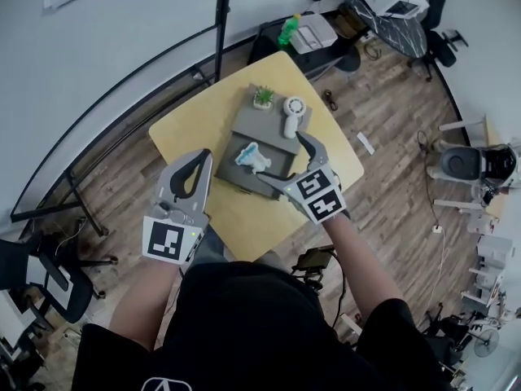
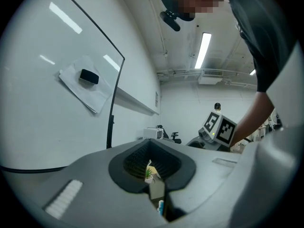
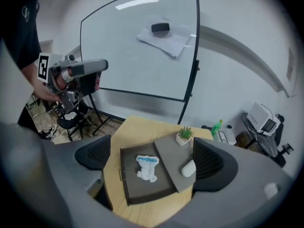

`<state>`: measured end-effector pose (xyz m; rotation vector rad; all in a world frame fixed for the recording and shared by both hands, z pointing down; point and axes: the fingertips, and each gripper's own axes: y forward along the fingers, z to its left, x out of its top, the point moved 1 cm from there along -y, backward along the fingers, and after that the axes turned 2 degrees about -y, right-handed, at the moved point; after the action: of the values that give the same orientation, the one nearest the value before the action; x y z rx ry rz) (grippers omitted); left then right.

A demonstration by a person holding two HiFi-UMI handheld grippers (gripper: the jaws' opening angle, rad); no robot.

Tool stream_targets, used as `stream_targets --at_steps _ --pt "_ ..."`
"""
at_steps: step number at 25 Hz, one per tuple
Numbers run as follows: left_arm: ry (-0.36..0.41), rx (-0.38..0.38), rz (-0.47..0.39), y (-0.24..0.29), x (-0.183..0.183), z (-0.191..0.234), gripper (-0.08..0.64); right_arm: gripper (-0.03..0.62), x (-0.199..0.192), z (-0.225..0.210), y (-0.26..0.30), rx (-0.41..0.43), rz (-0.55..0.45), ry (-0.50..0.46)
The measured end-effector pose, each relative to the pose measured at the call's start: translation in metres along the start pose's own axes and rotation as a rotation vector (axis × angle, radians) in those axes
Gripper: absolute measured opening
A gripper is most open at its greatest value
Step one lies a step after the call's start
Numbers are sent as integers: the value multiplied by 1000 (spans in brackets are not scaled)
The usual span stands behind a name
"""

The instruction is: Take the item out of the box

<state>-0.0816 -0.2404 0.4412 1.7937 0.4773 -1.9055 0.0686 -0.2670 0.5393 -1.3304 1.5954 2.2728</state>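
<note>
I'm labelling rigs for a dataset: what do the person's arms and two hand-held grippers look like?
Both the left hand-held gripper and the right hand-held gripper are grey, with curved fingers lined by black ribbed pads and a white cube bearing black square markers at the back. The person wears a black short-sleeved T-shirt.

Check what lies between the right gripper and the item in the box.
Nothing. In the right gripper view, the white-and-blue item lies uncovered in the box, framed by the right gripper's open jaws.

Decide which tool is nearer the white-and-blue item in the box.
Right. The right tool hovers open beside the item; the left tool is farther, left of the box.
</note>
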Motion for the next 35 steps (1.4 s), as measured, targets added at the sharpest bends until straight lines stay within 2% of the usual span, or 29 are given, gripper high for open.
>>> stream_targets --at_steps 5,11,17,22,25,28,32,35 --pt "-12 -7 26 3 -19 5 0 554 -31 4 54 108 175 -2" --pt "-22 2 46 -1 -35 13 0 534 -67 21 100 203 320 -13" --pt "-14 -8 57 0 -43 11 0 503 -107 15 136 195 456 -37" --pt "-19 -31 80 6 -49 2 0 478 -136 13 158 228 562 11" --pt "-27 -36 82 6 -53 -1 0 462 -155 31 160 304 665 80" --pt "-37 -35 94 4 -59 -1 0 448 -159 34 172 317 676 90" --pt "-62 -27 120 1 -67 0 0 408 -152 27 190 268 641 67" --pt "-77 -23 138 -1 -72 1 0 342 -155 28 195 260 664 83"
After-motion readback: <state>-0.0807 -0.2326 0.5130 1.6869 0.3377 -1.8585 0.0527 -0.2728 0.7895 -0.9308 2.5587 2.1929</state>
